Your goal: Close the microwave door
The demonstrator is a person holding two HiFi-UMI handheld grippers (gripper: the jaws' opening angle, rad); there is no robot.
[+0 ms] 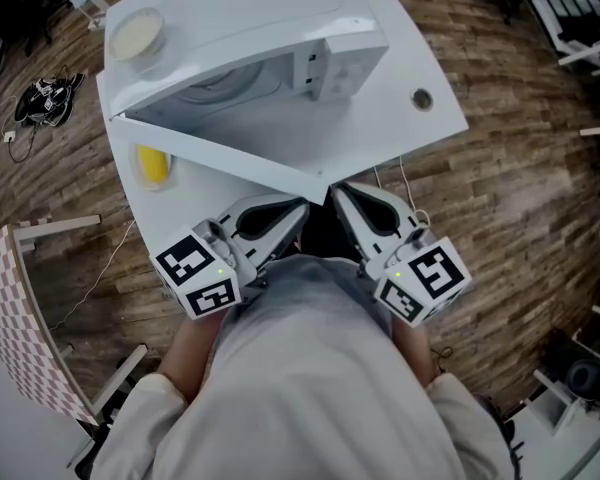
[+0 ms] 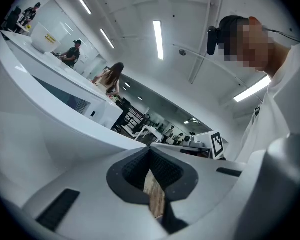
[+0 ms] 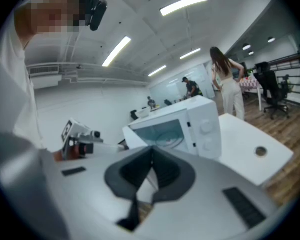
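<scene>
White plastic everywhere: the microwave [image 1: 240, 28] sits on the far part of the white counter [image 1: 430, 118]. Its microwave door [image 1: 220, 155] stands swung out toward me. The door is hinged at the oven's left side, and its long top edge runs slantwise from that hinge to a free end just ahead of my tools.

My left tool [image 1: 298, 208] has its jaws pressed together with nothing between them; only wooden floor [image 2: 155, 194] shows through the gap beneath the pads. My right tool [image 1: 336, 192] is pressed together too, and also empty.

What matters is which side of the door each tool is on. The left tool lies on the outer face: its own camera looks along that broad white slab, with the meshed window in it. The right tool sits off the free end and looks straight into the open cavity [image 3: 162, 134], with the two knobs [image 3: 206, 126] to its right. I judge the left tool the better placed. A push against the outer face near the free end, away from me and rightward, should swing the door about its hinge toward the cavity. The right tool would first have to come round the door's end.

Neither tool seems to touch the door yet, though they are close to it.
</scene>
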